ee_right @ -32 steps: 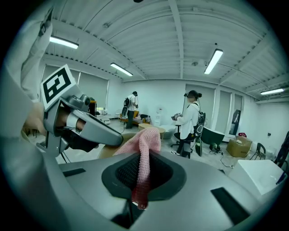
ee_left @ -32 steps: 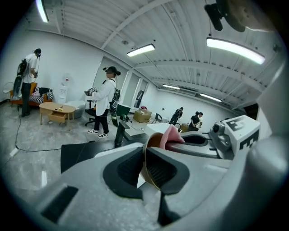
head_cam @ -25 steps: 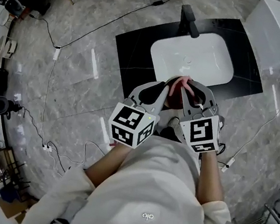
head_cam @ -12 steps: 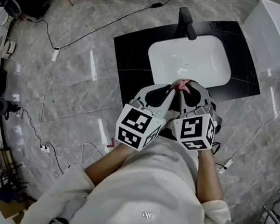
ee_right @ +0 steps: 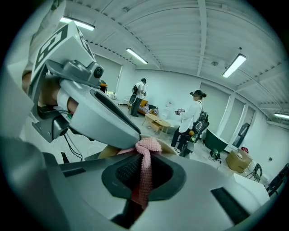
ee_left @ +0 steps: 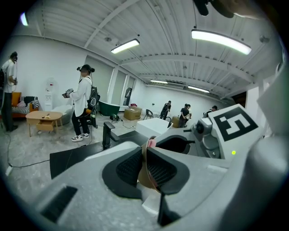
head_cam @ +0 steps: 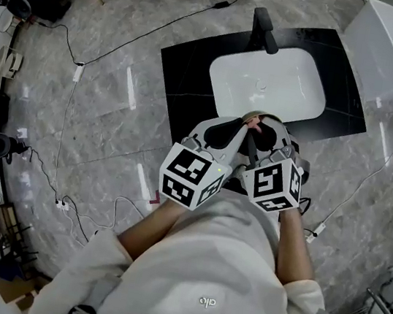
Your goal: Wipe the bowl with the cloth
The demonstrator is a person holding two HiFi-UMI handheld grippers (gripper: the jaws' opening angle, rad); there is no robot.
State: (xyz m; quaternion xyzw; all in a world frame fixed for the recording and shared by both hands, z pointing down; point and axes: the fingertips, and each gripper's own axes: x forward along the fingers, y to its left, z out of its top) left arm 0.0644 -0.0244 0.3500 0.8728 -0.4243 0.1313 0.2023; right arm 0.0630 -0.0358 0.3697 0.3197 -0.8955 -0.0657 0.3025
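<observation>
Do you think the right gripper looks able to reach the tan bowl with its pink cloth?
Probably yes: the right gripper, shut on the pink knitted cloth, sits right beside the tan bowl clamped in the left gripper, nothing between them.

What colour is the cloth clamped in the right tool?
The cloth is pink and knitted; the right gripper view shows it best.

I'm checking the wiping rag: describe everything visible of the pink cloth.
The pink cloth looks knitted and soft. It is pinched into a narrow strip between the right tool's jaws. Its bunched end pokes out past their tips, close against the tan bowl and the left tool.
</observation>
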